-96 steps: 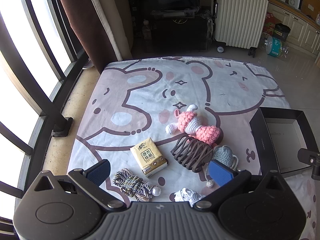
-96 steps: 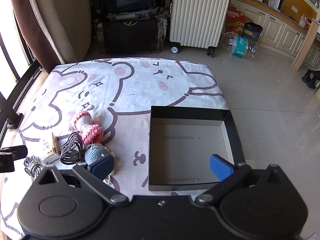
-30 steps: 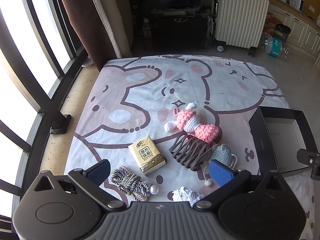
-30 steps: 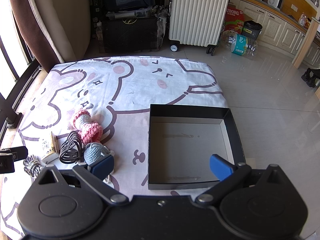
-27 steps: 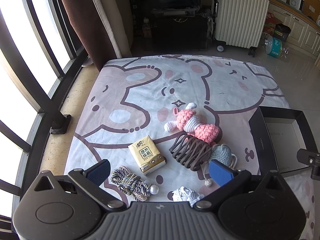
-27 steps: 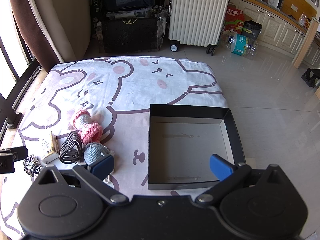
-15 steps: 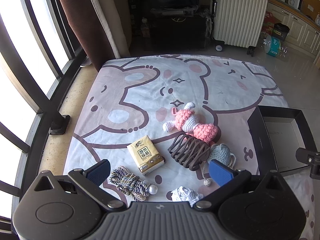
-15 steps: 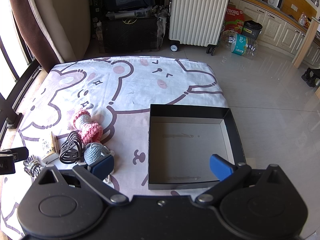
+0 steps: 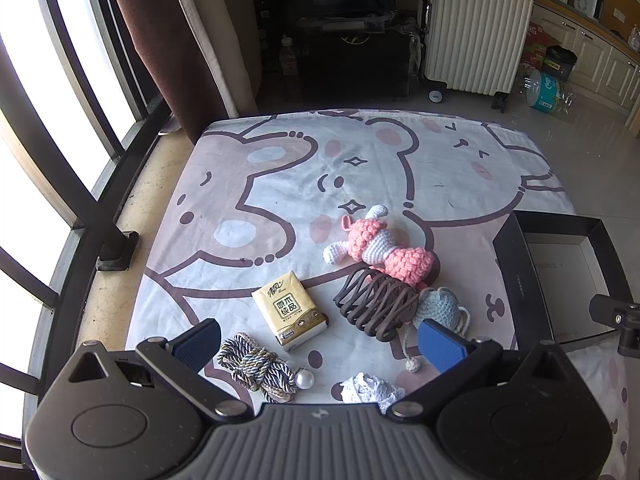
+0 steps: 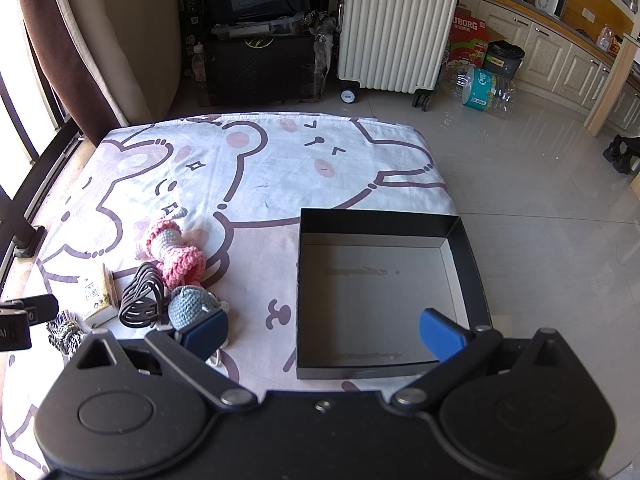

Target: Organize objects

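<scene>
Left gripper [image 9: 320, 342] hovers low in frame, fingers spread wide, nothing between them. Just ahead on the cartoon-bear sheet [image 9: 280, 168]: rope bundle [image 9: 256, 364], tissue pack [image 9: 290, 310], brown hair claw [image 9: 376, 304], pink crochet doll [image 9: 380, 246], blue crochet pouch [image 9: 440, 306]. Right gripper [image 10: 322, 332] also spread, empty, over the open black box [image 10: 380, 224] at centre-right.

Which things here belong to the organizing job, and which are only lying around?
Job: black box, pink crochet doll, tissue pack, brown hair claw, blue crochet pouch, rope bundle, lace piece.

Lying around: white suitcase, plastic bottle.
</scene>
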### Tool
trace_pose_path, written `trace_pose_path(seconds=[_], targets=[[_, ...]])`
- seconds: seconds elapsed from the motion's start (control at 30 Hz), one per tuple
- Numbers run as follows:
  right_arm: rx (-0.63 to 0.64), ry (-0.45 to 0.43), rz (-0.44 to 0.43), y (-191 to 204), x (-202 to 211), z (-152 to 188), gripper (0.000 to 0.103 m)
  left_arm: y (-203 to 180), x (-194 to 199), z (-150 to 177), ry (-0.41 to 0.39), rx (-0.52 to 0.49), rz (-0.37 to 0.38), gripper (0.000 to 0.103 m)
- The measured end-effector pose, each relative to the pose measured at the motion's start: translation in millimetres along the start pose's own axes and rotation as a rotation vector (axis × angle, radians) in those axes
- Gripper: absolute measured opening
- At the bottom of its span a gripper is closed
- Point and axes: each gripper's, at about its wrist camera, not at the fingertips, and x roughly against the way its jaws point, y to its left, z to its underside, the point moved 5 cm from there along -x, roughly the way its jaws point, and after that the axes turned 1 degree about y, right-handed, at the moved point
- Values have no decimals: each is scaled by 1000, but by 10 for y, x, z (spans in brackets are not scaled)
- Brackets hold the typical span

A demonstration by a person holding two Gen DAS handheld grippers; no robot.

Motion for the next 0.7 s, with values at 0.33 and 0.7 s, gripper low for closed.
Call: trace_pose_path(seconds=[0.33, 0.7], targets=[[-1, -1, 0, 2, -2, 2, 103, -15, 0, -5, -4, -31, 33, 103], [-5, -17, -6, -7, 34, -23, 103, 61, 57, -95, -51, 1, 21, 103]])
